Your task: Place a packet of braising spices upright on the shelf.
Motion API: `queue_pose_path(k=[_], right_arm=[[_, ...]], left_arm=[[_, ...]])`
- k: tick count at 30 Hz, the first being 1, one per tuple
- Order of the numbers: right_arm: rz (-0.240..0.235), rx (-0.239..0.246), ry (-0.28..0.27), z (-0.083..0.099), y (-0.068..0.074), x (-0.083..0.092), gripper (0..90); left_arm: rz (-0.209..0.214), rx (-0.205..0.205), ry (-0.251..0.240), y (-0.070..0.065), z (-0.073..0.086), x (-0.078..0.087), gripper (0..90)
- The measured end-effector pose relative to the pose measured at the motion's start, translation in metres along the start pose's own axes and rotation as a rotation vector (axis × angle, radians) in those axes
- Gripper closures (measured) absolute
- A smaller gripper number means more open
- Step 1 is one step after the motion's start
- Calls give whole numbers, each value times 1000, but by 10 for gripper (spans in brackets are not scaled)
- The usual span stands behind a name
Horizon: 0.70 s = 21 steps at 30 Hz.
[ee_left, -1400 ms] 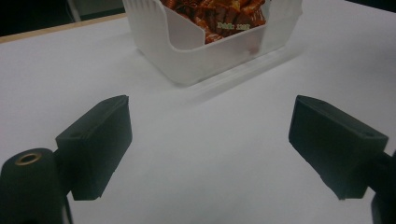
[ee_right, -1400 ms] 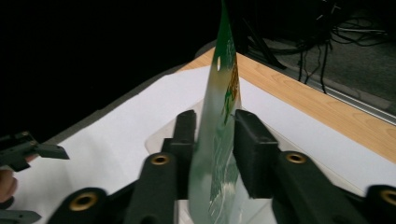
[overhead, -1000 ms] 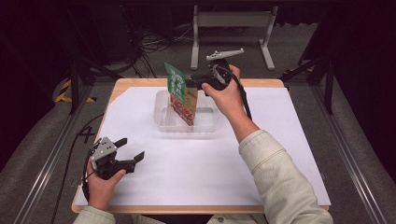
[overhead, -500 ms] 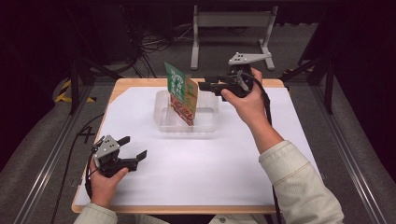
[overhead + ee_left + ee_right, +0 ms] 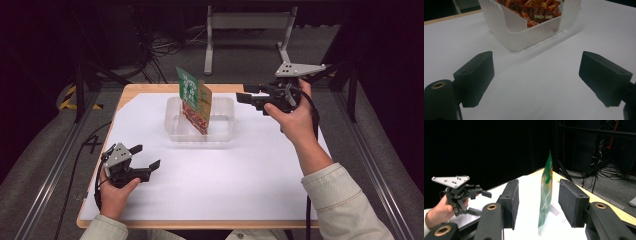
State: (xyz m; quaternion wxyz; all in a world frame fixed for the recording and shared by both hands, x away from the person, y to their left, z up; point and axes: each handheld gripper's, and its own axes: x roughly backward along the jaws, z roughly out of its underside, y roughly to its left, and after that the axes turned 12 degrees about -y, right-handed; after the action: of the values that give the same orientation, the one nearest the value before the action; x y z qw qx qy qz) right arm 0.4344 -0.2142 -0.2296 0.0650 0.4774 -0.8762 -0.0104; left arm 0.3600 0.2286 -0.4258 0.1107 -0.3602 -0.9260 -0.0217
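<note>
From the high view, the green snack packet (image 5: 194, 101) stands tilted in the clear plastic tub (image 5: 223, 131) on the white sheet (image 5: 235, 175), while the right gripper (image 5: 248, 95) hangs just right of it — its jaws have just been opening and hold nothing — and the left gripper (image 5: 146, 162) rests near the front left, jaws apart and empty. In the left gripper view the spread jaws frame bare sheet, the tub (image 5: 524, 37) and packet (image 5: 534, 12) beyond. The right gripper view looks along parted jaws at the packet (image 5: 546, 192) edge-on, farther off.

white table cover (image 5: 240, 180), metal stand (image 5: 247, 22), floor cables (image 5: 160, 47)
</note>
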Motion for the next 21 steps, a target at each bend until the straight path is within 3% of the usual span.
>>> queue_pose_path(k=[10,15,21], right_arm=[[21,21,-10,8,1,35,487],[28,25,-24,15,-1,55,394],[51,79,-47,27,-3,72,316]], left_arm=[[-1,7,-2,0,0,2,137],[-4,4,-10,0,0,3,135],[3,0,-16,0,-1,3,129]])
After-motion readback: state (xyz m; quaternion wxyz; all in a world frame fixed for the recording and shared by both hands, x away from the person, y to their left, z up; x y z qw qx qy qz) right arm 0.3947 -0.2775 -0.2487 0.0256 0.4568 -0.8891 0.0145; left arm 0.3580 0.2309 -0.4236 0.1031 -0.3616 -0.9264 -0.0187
